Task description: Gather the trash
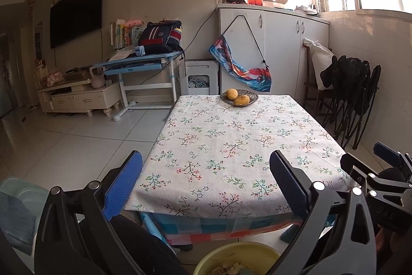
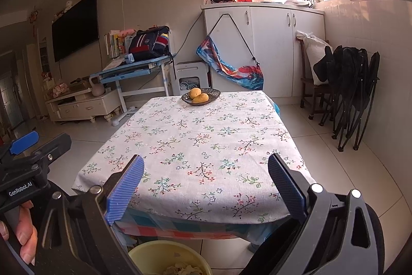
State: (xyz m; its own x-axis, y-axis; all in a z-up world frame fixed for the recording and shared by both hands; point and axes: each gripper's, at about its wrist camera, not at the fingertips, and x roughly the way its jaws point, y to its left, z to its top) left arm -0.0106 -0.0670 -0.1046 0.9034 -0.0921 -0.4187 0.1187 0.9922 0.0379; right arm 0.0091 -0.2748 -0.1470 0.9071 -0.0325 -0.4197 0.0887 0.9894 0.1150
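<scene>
A yellow bin [image 1: 239, 258] stands on the floor below the table's near edge, with pale crumpled scraps [image 1: 229, 268] inside; it also shows in the right wrist view [image 2: 167, 258]. My left gripper [image 1: 206, 187] is open and empty, held above the near edge of the floral tablecloth [image 1: 231, 141]. My right gripper [image 2: 206, 187] is open and empty at the same edge, to the right of the left one. The right gripper shows at the right side of the left wrist view [image 1: 386, 172]. The left gripper shows at the left side of the right wrist view [image 2: 25, 159].
A dark dish with two mangoes [image 1: 239, 97] sits at the table's far edge. Folded black chairs [image 1: 355, 99] lean on the right wall. White cabinets [image 1: 273, 43] stand behind, a blue desk [image 1: 139, 63] at back left. White tiled floor [image 1: 77, 141] lies left of the table.
</scene>
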